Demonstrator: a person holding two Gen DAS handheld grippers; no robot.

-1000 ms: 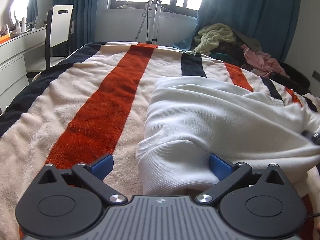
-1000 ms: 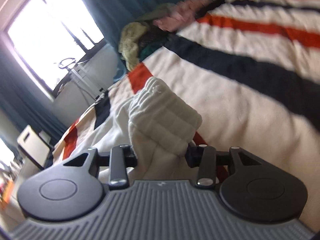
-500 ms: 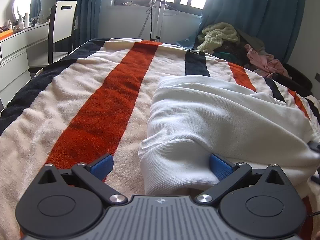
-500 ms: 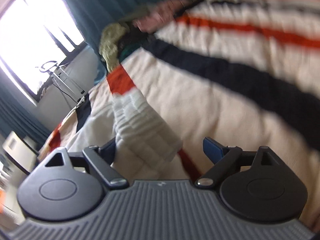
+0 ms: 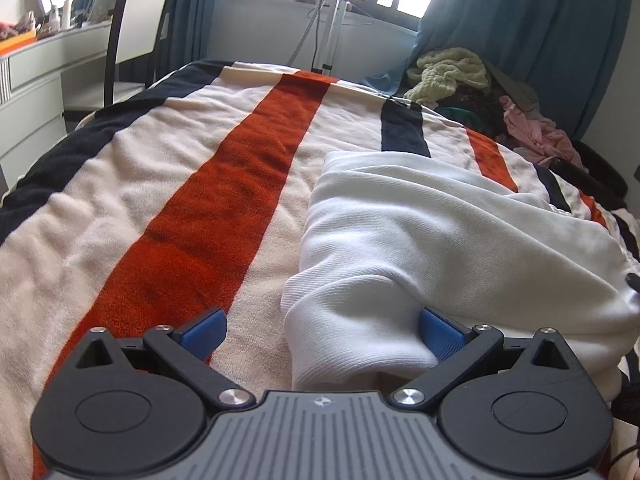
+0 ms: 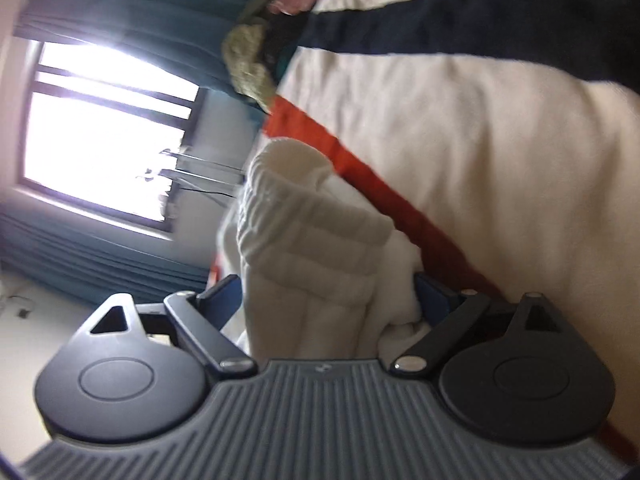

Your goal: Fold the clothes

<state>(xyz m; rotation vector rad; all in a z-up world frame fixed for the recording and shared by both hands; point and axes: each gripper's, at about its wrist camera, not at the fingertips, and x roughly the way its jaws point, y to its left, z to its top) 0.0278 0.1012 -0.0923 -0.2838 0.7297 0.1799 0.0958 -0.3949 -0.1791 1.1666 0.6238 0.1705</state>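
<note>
A white knit sweater (image 5: 460, 240) lies partly folded on the striped bed blanket (image 5: 160, 220). My left gripper (image 5: 320, 330) is open, low over the bed; the sweater's near ribbed edge lies between its blue pads, touching the right pad (image 5: 440, 334). In the right wrist view the camera is rolled sideways. My right gripper (image 6: 326, 294) is open wide with a bunched ribbed cuff of the sweater (image 6: 312, 232) lying between its fingers.
A pile of unfolded clothes (image 5: 480, 84) sits at the bed's far right corner by teal curtains. A white chair (image 5: 136, 36) and a desk (image 5: 36, 64) stand left of the bed. A stand (image 5: 332, 20) is under the window.
My right gripper opened, letting go of the ribbed cuff, and has rolled further sideways. My left gripper stayed open and moved slightly closer to the sweater's edge.
</note>
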